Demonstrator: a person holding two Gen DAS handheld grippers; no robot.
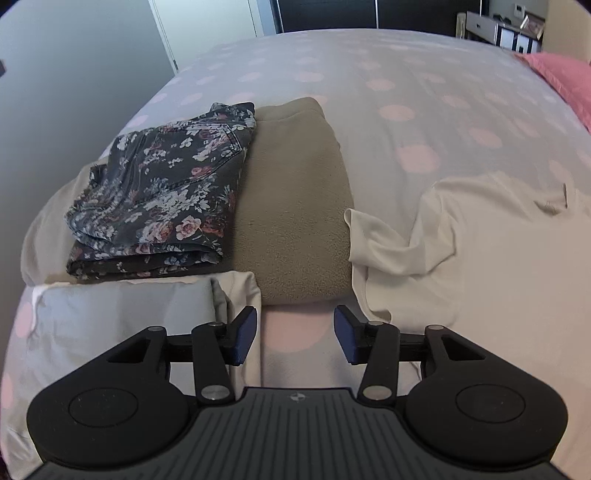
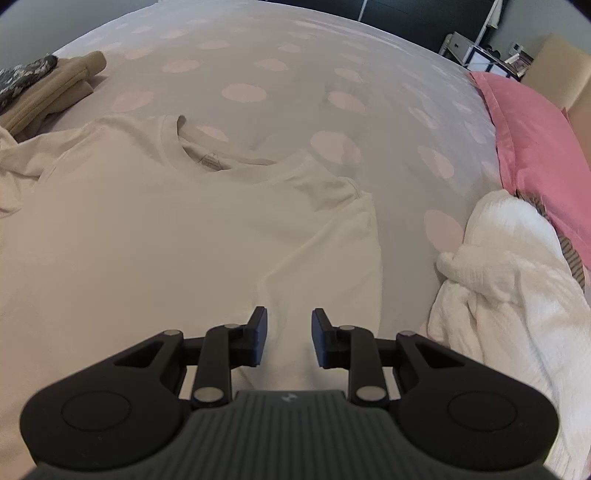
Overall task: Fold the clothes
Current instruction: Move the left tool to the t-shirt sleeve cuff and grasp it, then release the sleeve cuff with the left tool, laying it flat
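Observation:
A cream T-shirt (image 2: 177, 229) lies spread front-up on the bed, collar away from me; its left sleeve (image 1: 391, 240) is bunched in the left wrist view. My right gripper (image 2: 289, 332) hovers open over the shirt's lower right part, nothing between its fingers. My left gripper (image 1: 294, 332) is open above bare bedcover, just left of the shirt's edge. A folded floral garment (image 1: 166, 192) rests on a folded tan fleece (image 1: 295, 206) ahead of it.
A folded pale grey item (image 1: 122, 325) lies at the left gripper's near left. A crumpled white garment (image 2: 509, 280) and a pink pillow (image 2: 532, 147) sit at the right. The polka-dot bedcover (image 2: 258, 66) stretches beyond. Shelves (image 1: 498, 29) stand behind the bed.

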